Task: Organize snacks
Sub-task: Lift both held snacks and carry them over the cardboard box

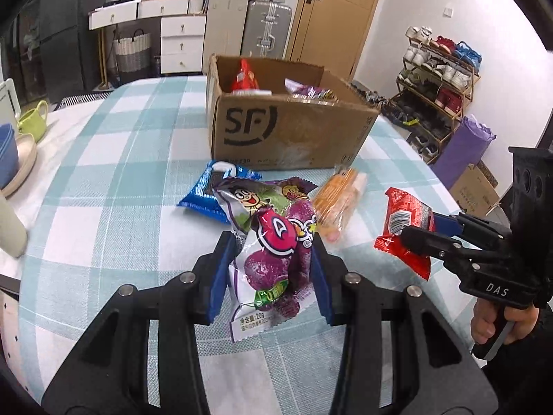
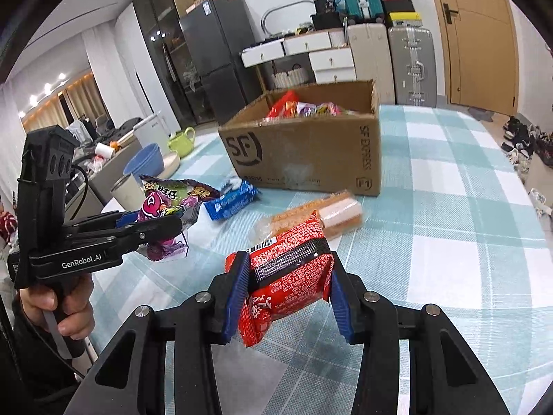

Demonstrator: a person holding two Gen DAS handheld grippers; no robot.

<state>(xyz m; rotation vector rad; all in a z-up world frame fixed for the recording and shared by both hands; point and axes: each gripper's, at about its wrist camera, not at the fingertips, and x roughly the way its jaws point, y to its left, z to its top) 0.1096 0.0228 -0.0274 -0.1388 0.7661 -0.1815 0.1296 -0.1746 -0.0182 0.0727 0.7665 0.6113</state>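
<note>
**Two snacks held above the checked cloth**

The left gripper (image 1: 273, 273) clamps a purple snack bag (image 1: 273, 252); the right gripper (image 2: 288, 294) clamps a red packet (image 2: 287, 276). Behind, on the teal-checked tablecloth (image 2: 449, 214), a cardboard box (image 2: 304, 155) holds snacks. Suitcases (image 2: 411, 65) line the wall.

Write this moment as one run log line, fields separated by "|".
left gripper: shut on purple packet | right gripper: shut on red packet | table: blue packet, orange packet | box: partly filled

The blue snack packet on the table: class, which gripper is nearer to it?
Left. The left gripper, holding the purple packet, hangs beside the blue snack packet; the right gripper is farther, past the orange packet.
</note>
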